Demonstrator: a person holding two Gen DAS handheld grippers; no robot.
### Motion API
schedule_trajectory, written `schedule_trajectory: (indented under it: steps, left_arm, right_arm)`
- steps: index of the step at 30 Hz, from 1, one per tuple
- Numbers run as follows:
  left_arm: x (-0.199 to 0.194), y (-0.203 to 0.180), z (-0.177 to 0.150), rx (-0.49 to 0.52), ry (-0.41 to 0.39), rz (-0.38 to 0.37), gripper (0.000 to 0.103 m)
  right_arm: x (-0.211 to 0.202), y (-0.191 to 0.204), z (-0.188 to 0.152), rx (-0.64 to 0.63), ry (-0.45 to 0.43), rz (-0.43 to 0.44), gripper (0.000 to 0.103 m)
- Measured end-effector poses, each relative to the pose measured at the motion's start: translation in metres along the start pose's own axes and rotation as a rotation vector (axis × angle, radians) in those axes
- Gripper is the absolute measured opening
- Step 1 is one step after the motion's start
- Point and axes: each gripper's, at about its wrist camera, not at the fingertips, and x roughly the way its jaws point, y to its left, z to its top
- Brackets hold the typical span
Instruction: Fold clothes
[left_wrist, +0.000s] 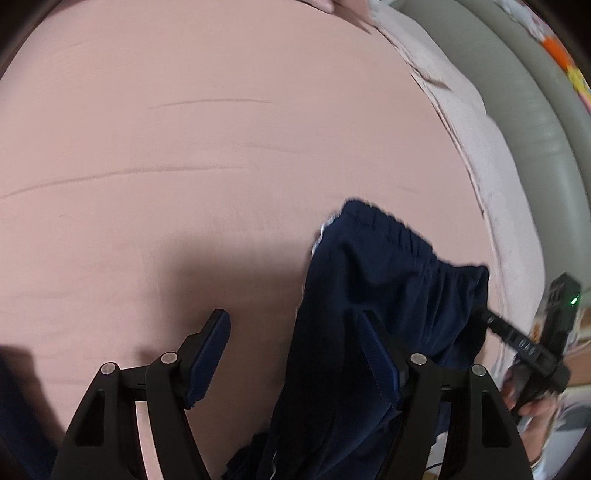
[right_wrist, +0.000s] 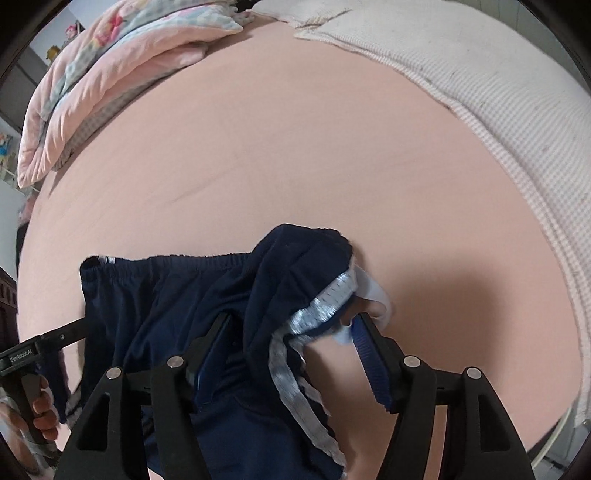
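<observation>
- Left gripper (left_wrist: 295, 354): jaws spread wide, released; pink sheet between them, right finger over the edge of the navy shorts (left_wrist: 388, 295).
- Right gripper (right_wrist: 291, 350): jaws apart, nothing clamped; bunched shorts fabric and silver-white side stripe (right_wrist: 317, 310) lie between the fingers.
- Shorts lie rumpled on the bed (right_wrist: 295, 147), elastic waistband away from the cameras.
- Far: folded floral quilt (right_wrist: 110, 74); pale waffle blanket (right_wrist: 498, 110) along the bed's edge.
</observation>
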Motion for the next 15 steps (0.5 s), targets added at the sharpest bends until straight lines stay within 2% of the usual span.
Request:
schedule_trajectory:
  steps: [1, 3, 5, 15]
  left_arm:
    - [0.000, 0.001, 0.002, -0.005, -0.004, -0.007, 0.070]
    - [0.002, 0.000, 0.006, -0.008, -0.012, -0.015, 0.070]
    - [0.009, -0.003, 0.014, -0.012, -0.016, -0.011, 0.069]
    - [0.036, -0.038, 0.020, 0.051, -0.007, 0.039, 0.069]
  right_arm:
    - [0.002, 0.006, 0.000, 0.006, 0.000, 0.005, 0.066]
    - [0.025, 0.076, 0.010, 0.011, -0.002, 0.012, 0.066]
    - [0.033, 0.078, 0.027, 0.011, -0.010, 0.005, 0.066]
    - [0.070, 0.077, 0.060, -0.003, -0.008, 0.002, 0.066]
